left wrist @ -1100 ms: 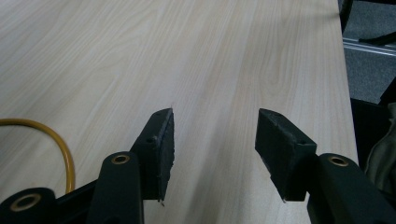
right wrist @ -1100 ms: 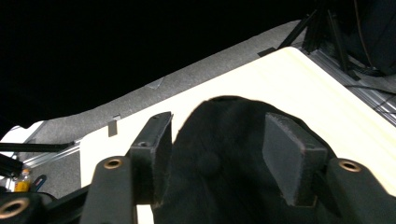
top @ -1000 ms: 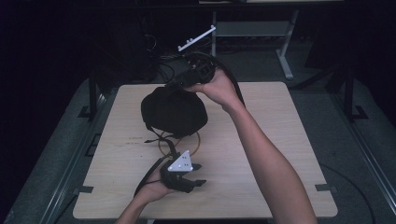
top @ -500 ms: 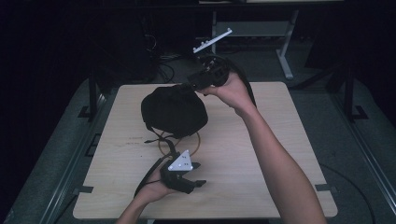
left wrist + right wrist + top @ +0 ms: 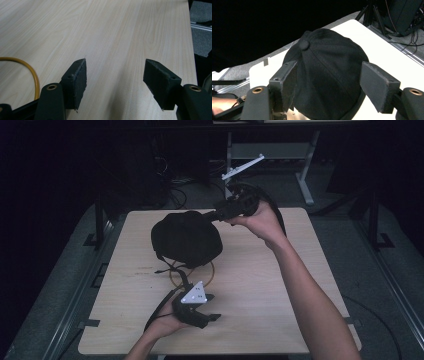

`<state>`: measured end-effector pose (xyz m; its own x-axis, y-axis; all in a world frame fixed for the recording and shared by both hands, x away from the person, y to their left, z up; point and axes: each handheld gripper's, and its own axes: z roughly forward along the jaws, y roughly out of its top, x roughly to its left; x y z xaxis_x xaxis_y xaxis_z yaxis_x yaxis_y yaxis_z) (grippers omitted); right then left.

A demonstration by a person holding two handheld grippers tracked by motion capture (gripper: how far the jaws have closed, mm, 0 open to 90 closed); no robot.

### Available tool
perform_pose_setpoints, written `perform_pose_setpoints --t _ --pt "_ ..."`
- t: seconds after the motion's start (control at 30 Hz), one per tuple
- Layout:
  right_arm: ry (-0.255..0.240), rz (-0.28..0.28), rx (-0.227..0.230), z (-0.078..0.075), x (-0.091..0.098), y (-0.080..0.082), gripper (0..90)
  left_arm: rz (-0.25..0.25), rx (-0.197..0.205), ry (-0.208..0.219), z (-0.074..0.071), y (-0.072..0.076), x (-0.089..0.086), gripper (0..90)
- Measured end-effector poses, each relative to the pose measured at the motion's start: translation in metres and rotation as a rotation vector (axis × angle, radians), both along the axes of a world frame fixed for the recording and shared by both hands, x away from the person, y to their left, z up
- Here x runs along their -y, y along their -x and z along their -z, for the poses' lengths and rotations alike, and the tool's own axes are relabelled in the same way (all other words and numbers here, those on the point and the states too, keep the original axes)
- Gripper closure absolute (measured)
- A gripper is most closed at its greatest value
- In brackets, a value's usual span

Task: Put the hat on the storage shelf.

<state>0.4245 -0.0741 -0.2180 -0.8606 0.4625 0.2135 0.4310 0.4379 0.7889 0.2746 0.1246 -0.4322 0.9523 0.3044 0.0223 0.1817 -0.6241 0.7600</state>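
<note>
A black cap point(image 5: 186, 239) lies crown up on the wooden table point(image 5: 260, 285), left of centre toward the far side. My right gripper point(image 5: 214, 215) hovers at the cap's far right edge, pointing left at it. Its jaws have just been opening, and in the right gripper view they point(image 5: 328, 75) stand wide apart, with the cap point(image 5: 327, 62) beyond them and untouched. My left gripper point(image 5: 212, 307) rests low near the front edge, pointing right. Its jaws have also just been opening, and they point(image 5: 115, 75) stand open over bare wood with nothing between them.
A yellow cable loop point(image 5: 192, 276) lies between the cap and my left gripper, and it curves past the left jaw point(image 5: 33, 75). Behind the table stand a white desk frame point(image 5: 305, 180) and cables on the dark floor. Metal rails run along both table sides.
My right hand has drawn its gripper to the right, off the cap's top to its far right edge. The left hand has stayed in place.
</note>
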Motion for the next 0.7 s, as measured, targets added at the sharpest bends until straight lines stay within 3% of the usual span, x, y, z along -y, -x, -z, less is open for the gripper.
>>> perform_pose_setpoints --t 0.23,0.7 --pt "-0.004 0.016 0.006 0.001 0.018 0.005 28.4 -0.01 -0.004 0.005 0.001 0.0 0.001 34.6" --pt "-0.005 0.056 0.017 0.009 0.058 0.017 26.3 -0.012 -0.004 -0.025 0.004 0.0 0.004 33.2"
